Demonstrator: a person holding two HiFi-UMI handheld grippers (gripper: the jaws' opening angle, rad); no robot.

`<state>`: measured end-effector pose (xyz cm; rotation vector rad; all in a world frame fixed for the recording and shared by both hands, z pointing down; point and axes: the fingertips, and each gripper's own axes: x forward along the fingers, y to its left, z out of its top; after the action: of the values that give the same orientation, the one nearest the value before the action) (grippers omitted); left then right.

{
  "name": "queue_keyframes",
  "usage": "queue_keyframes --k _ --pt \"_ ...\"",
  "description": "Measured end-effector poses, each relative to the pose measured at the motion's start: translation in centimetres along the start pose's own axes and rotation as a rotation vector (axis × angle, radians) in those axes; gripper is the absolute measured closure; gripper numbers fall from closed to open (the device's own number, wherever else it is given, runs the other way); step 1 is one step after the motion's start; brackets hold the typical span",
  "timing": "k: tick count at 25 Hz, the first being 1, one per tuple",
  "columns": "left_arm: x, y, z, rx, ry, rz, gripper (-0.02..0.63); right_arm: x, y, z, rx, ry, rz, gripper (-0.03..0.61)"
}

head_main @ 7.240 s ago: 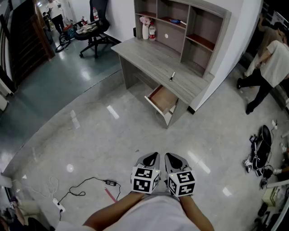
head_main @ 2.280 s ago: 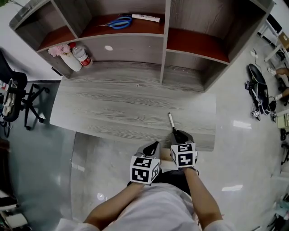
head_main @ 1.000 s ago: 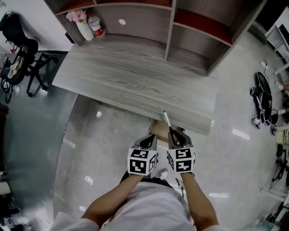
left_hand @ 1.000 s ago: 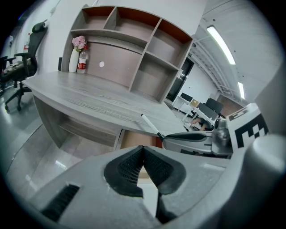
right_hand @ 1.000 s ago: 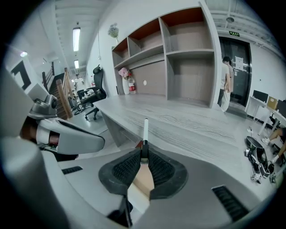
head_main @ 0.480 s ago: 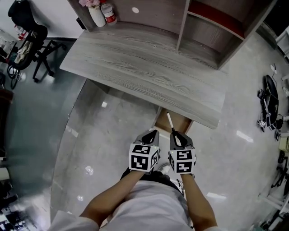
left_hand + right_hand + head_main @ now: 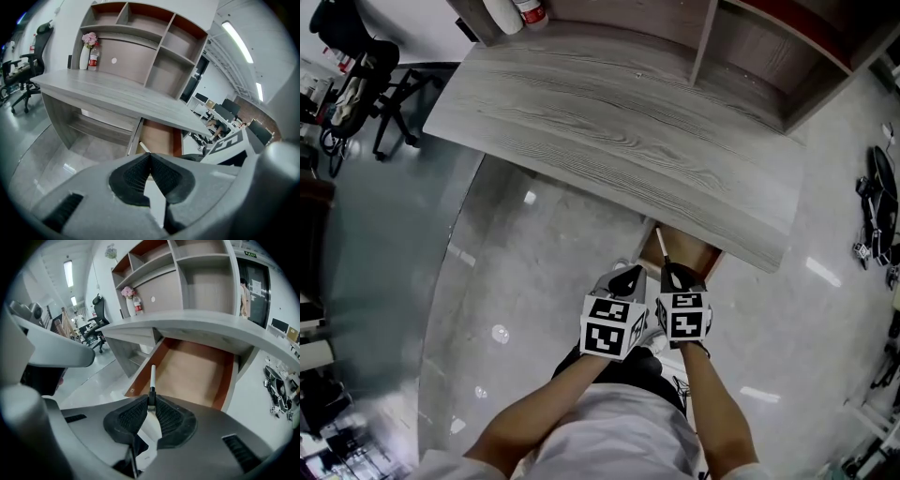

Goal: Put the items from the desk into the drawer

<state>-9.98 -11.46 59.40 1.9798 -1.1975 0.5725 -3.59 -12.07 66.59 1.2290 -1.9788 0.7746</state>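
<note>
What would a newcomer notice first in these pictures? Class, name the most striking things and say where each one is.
The right tool is clamped on a thin white-tipped pen, which points toward the open wooden drawer pulled out from beneath the grey desk. The left tool, held beside it, is shut with nothing between its jaws.
</note>
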Motion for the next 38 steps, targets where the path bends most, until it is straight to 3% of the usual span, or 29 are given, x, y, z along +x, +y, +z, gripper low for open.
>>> queue_keyframes --k 12,19,26,38 --pt "0.9 2.1 -0.3 -0.019 0.041 0.0 0.612 3.4 0.2 -1.0 0.003 0.142 0.006 0.529" --pt "1.1 2.4 -0.1 -0.016 0.05 -0.003 0.612 3.5 0.3 -1.0 0.009 0.134 0.007 0.528" --pt "0.3 1.2 0.2 0.028 0.039 -0.019 0.612 1.3 0.0 0.3 0.046 0.05 0.017 0.529" --pt "-3.5 -5.6 2.1 0.127 -0.072 -0.047 0.612 -11.1 0.3 4.0 0.026 -0.227 0.007 0.563"
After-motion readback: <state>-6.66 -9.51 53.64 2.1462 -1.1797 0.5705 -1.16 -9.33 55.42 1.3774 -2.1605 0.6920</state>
